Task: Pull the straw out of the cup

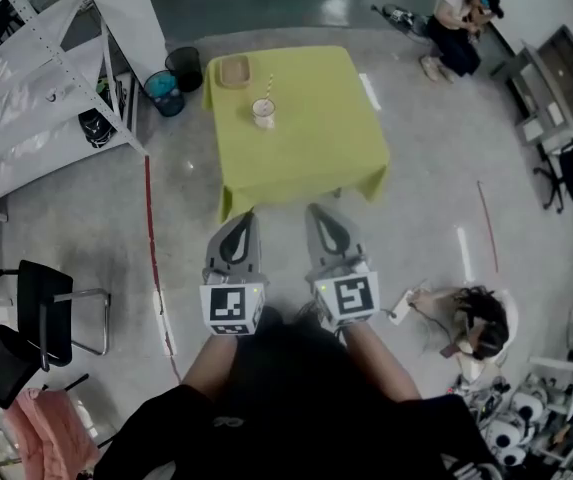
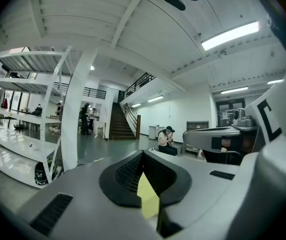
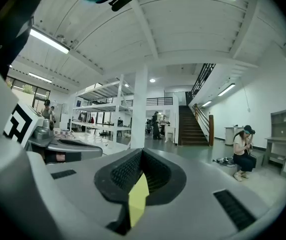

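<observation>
Even, bright light from ceiling strip lamps (image 2: 230, 35) (gripper views fisheye-bent, corners black).

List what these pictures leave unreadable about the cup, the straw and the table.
Small pale cup: head view only, too small to tell contents or lid.
Thin pale straw: too small to see how deep it sits.
Yellow-green tablecloth: in both gripper views the shut left gripper and right gripper hide all but a sliver.
Shallow tan tray: too small to tell whether it holds anything.
</observation>
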Tool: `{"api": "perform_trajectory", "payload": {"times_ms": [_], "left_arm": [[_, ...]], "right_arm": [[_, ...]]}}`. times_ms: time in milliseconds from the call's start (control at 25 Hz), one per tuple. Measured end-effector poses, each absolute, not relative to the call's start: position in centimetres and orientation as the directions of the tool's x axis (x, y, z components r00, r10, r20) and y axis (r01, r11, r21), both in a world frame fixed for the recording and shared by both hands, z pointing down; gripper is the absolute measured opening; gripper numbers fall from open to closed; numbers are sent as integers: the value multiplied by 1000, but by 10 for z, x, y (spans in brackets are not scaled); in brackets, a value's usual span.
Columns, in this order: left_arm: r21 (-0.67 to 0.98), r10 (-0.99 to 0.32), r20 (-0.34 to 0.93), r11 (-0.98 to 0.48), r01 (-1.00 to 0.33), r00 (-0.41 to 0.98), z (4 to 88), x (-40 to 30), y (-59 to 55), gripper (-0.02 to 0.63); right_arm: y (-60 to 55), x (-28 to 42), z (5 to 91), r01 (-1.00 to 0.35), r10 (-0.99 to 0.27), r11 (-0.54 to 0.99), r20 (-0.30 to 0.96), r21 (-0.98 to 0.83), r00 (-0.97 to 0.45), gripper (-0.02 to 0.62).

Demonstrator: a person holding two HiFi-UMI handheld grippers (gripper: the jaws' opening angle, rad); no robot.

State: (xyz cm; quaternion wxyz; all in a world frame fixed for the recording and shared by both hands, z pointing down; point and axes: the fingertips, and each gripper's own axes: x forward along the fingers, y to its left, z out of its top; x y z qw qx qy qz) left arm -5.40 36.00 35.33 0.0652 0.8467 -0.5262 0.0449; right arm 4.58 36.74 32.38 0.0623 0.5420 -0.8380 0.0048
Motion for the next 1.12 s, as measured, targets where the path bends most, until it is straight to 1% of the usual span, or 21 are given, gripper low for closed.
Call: {"api": "perform_trajectory", "payload": {"times_ms": [240, 400, 760, 1120], "left_arm": [[78, -870, 152, -462, -883, 469, 360, -88, 350, 43], [87, -853, 152, -491, -867, 499, 363, -101, 343, 43], [116, -827, 173, -523, -845, 535, 377, -97, 332, 43], [94, -822, 208, -522, -848, 530, 387, -75, 293, 43]], "right_arm": [[359, 6, 331, -912, -911, 404, 125, 72, -394, 17], [355, -7, 335, -923, -920, 378, 138, 75, -366, 17], [351, -1, 348, -934, -925, 348, 189, 81, -328, 17], [304, 18, 360, -926, -914, 374, 187, 46, -360, 17]]}}
